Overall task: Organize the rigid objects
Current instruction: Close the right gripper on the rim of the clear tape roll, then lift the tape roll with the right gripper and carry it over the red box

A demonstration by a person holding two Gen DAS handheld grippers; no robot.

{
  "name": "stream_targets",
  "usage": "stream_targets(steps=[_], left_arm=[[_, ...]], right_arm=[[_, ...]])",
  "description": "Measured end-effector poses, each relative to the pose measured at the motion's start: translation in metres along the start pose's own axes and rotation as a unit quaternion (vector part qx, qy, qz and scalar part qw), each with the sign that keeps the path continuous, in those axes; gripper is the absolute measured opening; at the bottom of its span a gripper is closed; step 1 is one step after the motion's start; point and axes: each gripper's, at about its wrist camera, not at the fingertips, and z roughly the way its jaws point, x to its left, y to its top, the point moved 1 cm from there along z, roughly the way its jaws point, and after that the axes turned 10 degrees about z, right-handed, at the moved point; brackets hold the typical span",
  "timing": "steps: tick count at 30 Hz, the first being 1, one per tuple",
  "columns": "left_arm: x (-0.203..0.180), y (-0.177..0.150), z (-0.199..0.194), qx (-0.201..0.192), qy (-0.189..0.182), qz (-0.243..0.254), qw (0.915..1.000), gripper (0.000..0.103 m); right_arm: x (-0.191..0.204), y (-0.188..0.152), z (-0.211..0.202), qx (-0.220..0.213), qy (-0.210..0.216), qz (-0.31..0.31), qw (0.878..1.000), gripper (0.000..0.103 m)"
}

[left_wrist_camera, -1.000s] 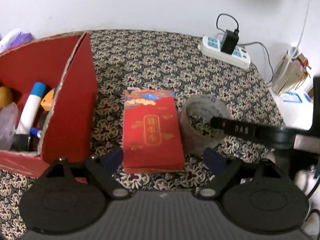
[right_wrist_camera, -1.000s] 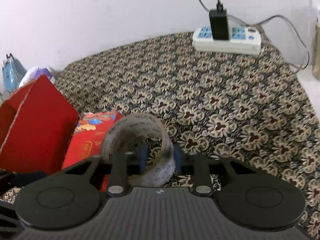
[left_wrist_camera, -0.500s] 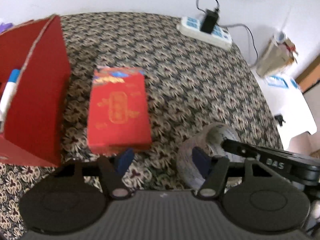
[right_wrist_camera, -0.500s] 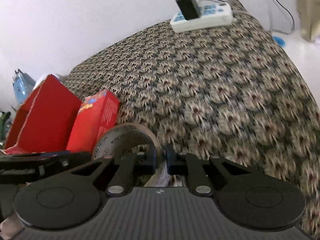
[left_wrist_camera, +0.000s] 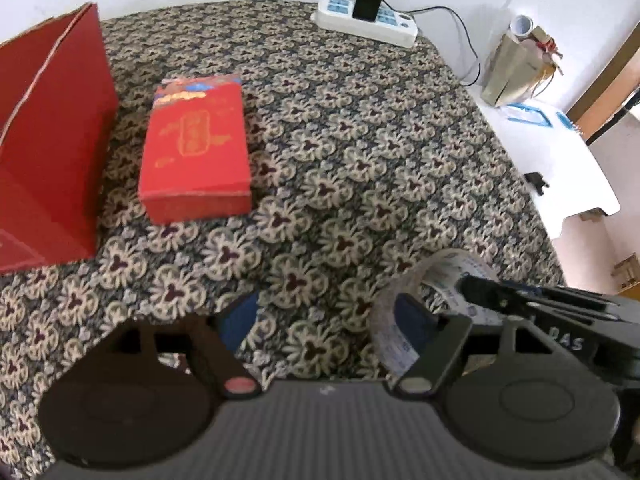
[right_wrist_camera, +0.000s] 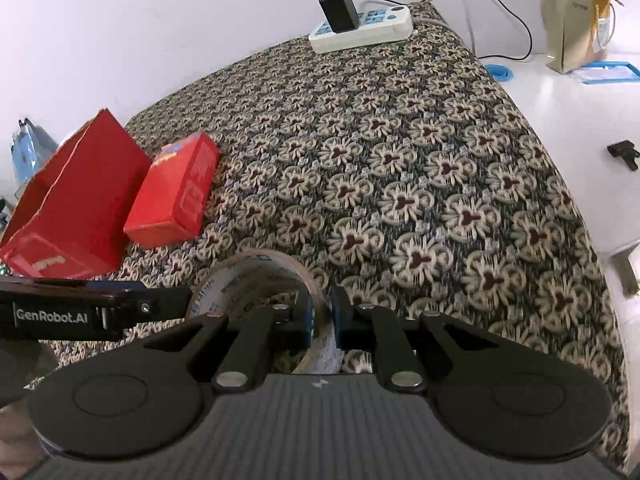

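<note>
Near edge, right side: tape roll [right_wrist_camera: 260, 280] is clamped in my right gripper [right_wrist_camera: 321, 318], one finger inside the ring, one outside, pinching the wall.
Right gripper state: closed on the roll's wall; contact shows in the right wrist view.
Left gripper [left_wrist_camera: 324, 316]: fingers apart, nothing between them, just patterned tablecloth [left_wrist_camera: 360, 152] below.
Roll vs left tool: in the left wrist view the roll [left_wrist_camera: 424, 292] sits just beside my right-hand finger pad, not in the gap. Can't tell if it touches.
Lift status: can't tell whether the roll is clear of the cloth.
Target, my guess: open red bin [right_wrist_camera: 72, 208], far left; contents not visible now.
Obstacle: red gift box [left_wrist_camera: 198, 144] lies flat just right of the bin, between me and its opening.
Step in hand: carry the roll left to the bin.
How to do it well: hold the pinch firm, since the grip is on one wall and the roll can pivot. Go up first, then across over the gift box, then down inside the bin walls.
Release: only once the roll is below the bin rim.
Left tool: get it out of the travel path; both tools are crowded together here.
Risk: clipping the bin's cardboard wall on the way in.
Background: power strip [right_wrist_camera: 360, 26] at the far edge, well apart.
</note>
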Motion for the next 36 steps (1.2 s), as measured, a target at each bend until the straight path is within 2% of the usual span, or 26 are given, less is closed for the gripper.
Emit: stream_targets(steps=[1, 4, 5, 6, 8, 11, 14, 16, 17, 19, 20, 21, 22, 25, 27, 32, 34, 36], left_arm=[[0.001, -0.003, -0.001, 0.0, -0.006, -0.001, 1.0, 0.078], [0.004, -0.013, -0.01, -0.009, -0.02, -0.008, 0.9997, 0.088], [0.006, -0.017, -0.015, -0.016, -0.031, -0.011, 0.9993, 0.097], [0.008, -0.02, -0.021, -0.024, -0.039, -0.014, 0.9989, 0.1], [0.007, -0.025, -0.027, -0.034, -0.038, -0.011, 0.9986, 0.1], [0.002, -0.031, -0.024, -0.022, -0.022, 0.003, 0.9995, 0.098], [0.003, -0.039, -0.018, -0.001, -0.022, 0.002, 0.9997, 0.074], [0.007, -0.045, -0.014, 0.016, -0.028, -0.001, 0.9995, 0.049], [0.009, -0.048, -0.013, 0.021, -0.033, -0.004, 0.9992, 0.048], [0.014, -0.055, -0.018, 0.02, -0.048, -0.01, 0.9986, 0.036], [0.015, -0.056, -0.023, 0.014, -0.054, -0.009, 0.9984, 0.031], [0.016, -0.056, -0.031, 0.003, -0.055, -0.005, 0.9985, 0.022], [0.017, -0.055, -0.04, -0.008, -0.052, 0.001, 0.9986, 0.018], [0.024, -0.048, -0.069, -0.047, -0.036, 0.016, 0.9981, 0.018], [0.036, -0.039, -0.093, -0.077, -0.024, 0.022, 0.9965, 0.018], [0.084, -0.009, -0.157, -0.157, 0.007, 0.027, 0.9872, 0.019], [0.107, 0.003, -0.179, -0.186, 0.022, 0.025, 0.982, 0.032], [0.132, 0.015, -0.196, -0.208, 0.043, 0.021, 0.9769, 0.037]], right_arm=[[0.0, -0.002, -0.001, 0.001, 0.001, 0.001, 1.0, 0.0], [0.002, -0.009, -0.006, -0.002, -0.007, -0.008, 1.0, 0.0], [0.003, -0.011, -0.007, -0.004, -0.009, -0.01, 1.0, 0.0], [0.004, -0.013, -0.007, -0.003, -0.008, -0.011, 1.0, 0.0], [0.007, -0.018, -0.009, 0.003, 0.001, -0.008, 1.0, 0.0], [0.019, -0.028, -0.009, 0.009, 0.008, -0.02, 1.0, 0.0], [0.03, -0.037, -0.008, 0.015, 0.018, -0.029, 0.999, 0.0], [0.036, -0.042, -0.01, 0.017, 0.021, -0.034, 0.999, 0.0], [0.039, -0.044, -0.011, 0.017, 0.023, -0.037, 0.999, 0.0], [0.044, -0.047, -0.015, 0.012, 0.031, -0.04, 0.999, 0.0], [0.048, -0.048, -0.017, 0.009, 0.033, -0.045, 0.998, 0.0], [0.053, -0.049, -0.02, 0.006, 0.034, -0.055, 0.998, 0.0], [0.059, -0.05, -0.023, 0.002, 0.037, -0.065, 0.997, 0.0], [0.081, -0.048, -0.033, -0.015, 0.062, -0.088, 0.994, 0.0], [0.1, -0.042, -0.044, -0.043, 0.077, -0.11, 0.99, 0.0], [0.16, -0.013, -0.063, -0.111, 0.121, -0.16, 0.973, 0.0], [0.187, 0.004, -0.065, -0.135, 0.142, -0.173, 0.965, 0.0], [0.214, 0.019, -0.06, -0.15, 0.165, -0.18, 0.958, 0.0]])
